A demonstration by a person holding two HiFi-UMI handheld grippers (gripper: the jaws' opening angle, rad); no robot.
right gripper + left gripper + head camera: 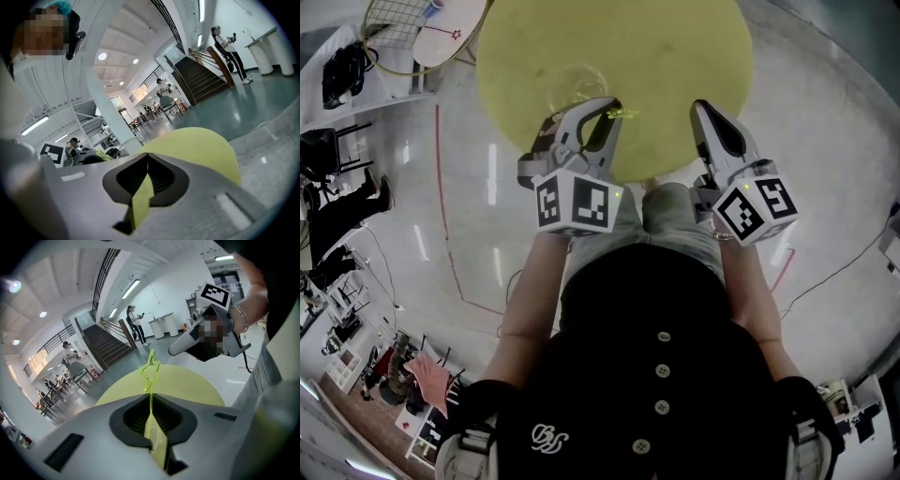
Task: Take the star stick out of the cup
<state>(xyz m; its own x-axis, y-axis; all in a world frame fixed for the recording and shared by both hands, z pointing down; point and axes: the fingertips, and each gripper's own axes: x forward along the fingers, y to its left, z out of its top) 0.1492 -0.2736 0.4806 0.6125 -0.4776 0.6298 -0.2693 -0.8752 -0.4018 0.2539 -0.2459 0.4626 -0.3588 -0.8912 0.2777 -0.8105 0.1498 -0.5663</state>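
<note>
- A round yellow-green table is seen just below and ahead of the left gripper and the right gripper.
- A glossy grey floor is spread beneath both; a red line is marked on it to the left gripper's left.
- A dark staircase is set far ahead of the left gripper.
- Strip lights are mounted on the white ceiling above.
- A white counter is placed beside the staircase.
- Chairs are grouped far ahead of the right gripper.

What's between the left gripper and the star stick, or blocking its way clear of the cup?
Nothing visible. The left gripper is shut on the star stick, with clear space round the star. The right gripper sits off to the side. The cup is partly hidden behind the left gripper.
</note>
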